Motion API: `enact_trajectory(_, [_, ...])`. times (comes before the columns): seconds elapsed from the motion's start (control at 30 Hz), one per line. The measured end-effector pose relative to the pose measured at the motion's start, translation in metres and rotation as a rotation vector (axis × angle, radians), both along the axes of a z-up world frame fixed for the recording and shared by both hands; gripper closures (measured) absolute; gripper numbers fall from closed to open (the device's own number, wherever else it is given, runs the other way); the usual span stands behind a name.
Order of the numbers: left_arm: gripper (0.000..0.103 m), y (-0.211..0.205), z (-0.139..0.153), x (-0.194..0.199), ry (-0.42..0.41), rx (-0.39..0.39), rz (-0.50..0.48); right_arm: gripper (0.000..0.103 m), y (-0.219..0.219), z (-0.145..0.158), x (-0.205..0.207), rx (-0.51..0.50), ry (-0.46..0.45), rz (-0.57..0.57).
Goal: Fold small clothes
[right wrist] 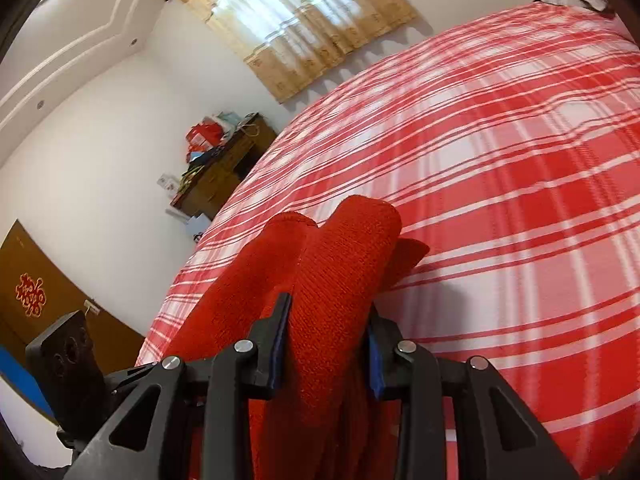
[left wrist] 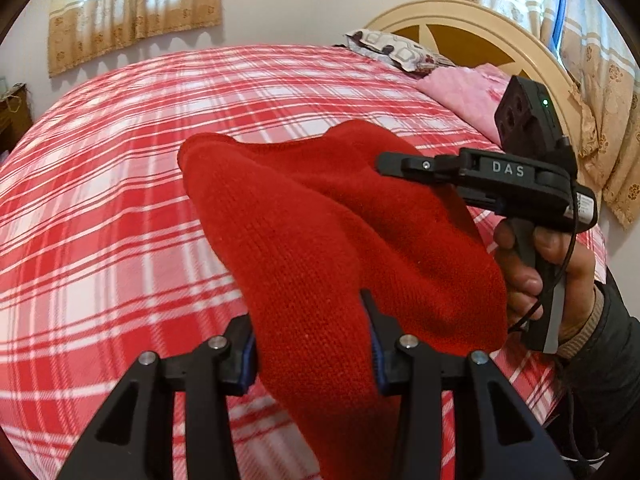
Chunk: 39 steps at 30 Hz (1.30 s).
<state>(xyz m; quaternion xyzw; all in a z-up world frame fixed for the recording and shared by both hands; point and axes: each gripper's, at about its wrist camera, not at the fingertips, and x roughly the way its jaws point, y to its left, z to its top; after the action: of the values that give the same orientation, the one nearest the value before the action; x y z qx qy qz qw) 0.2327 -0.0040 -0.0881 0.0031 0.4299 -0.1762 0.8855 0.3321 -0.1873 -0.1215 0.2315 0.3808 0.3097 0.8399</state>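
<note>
A red knitted garment hangs in the air above the bed, held by both grippers. My left gripper is shut on the red garment; thick folds fill the gap between its fingers. My right gripper is shut on the same red garment, which bunches up between its fingers and droops forward. In the left wrist view the right gripper comes in from the right, with its tip against the garment's far edge and a hand on its handle.
A bed with a red and white plaid cover lies below; it also shows in the right wrist view. A pink pillow and a cream headboard stand at the far right. A cluttered wooden dresser stands by the wall.
</note>
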Motion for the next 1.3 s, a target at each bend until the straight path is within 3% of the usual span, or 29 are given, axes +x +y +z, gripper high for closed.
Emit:
enact_trajectory(0.63, [0.059, 0.079, 0.016, -0.056, -0.075, 0.008, 0.160, 0.069, 0.114, 0.014, -0.010, 0.015, -0.018, 0.171])
enact_trajectory(1.3, [0.059, 0.147, 0.013, -0.082, -0.098, 0.019, 0.299, 0.070, 0.228, 0.020, -0.006, -0.006, -0.018, 0.334])
